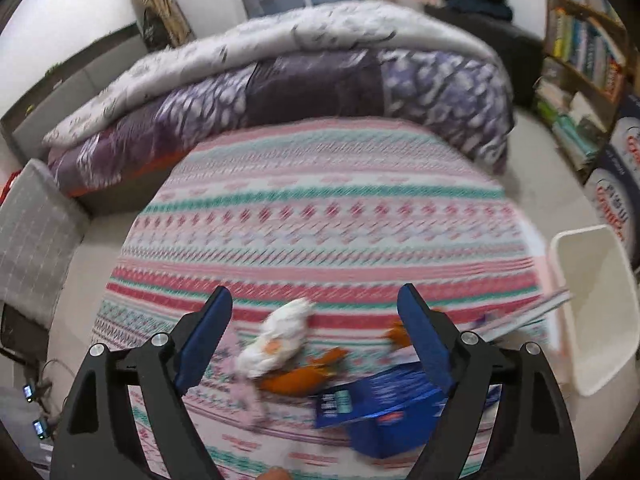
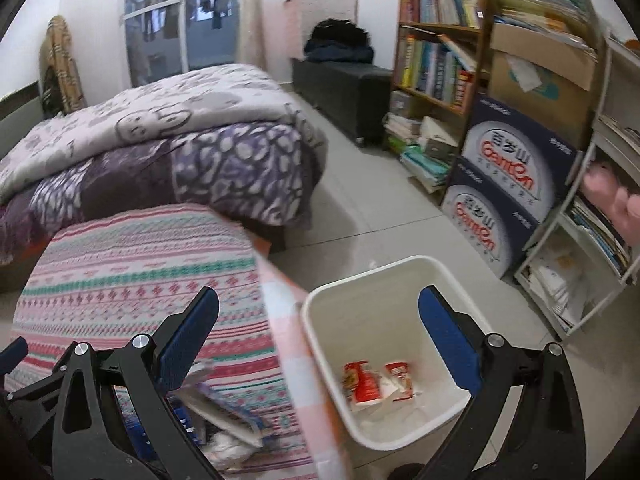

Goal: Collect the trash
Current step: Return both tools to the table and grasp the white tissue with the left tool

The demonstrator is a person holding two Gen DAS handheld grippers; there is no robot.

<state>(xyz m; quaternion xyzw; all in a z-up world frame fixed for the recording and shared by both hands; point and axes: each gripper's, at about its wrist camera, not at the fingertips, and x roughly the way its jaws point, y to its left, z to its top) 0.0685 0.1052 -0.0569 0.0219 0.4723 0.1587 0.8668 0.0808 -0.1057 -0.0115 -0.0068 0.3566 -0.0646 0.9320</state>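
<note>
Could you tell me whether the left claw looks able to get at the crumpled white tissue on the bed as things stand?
Probably yes: the left claw is open and empty, and the crumpled white tissue lies uncovered on the striped bedspread just ahead between its fingers, with only orange peel beside it.

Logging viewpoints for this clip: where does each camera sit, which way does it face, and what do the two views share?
Left wrist: on the left gripper, angled down at the bed with crumpled tissue and blue box; own open fingers show.
Right wrist: on the right gripper, angled down over the white bin beside the bed; own open fingers show.
Shared: bed, bin, folded quilts, bookshelf.
</note>
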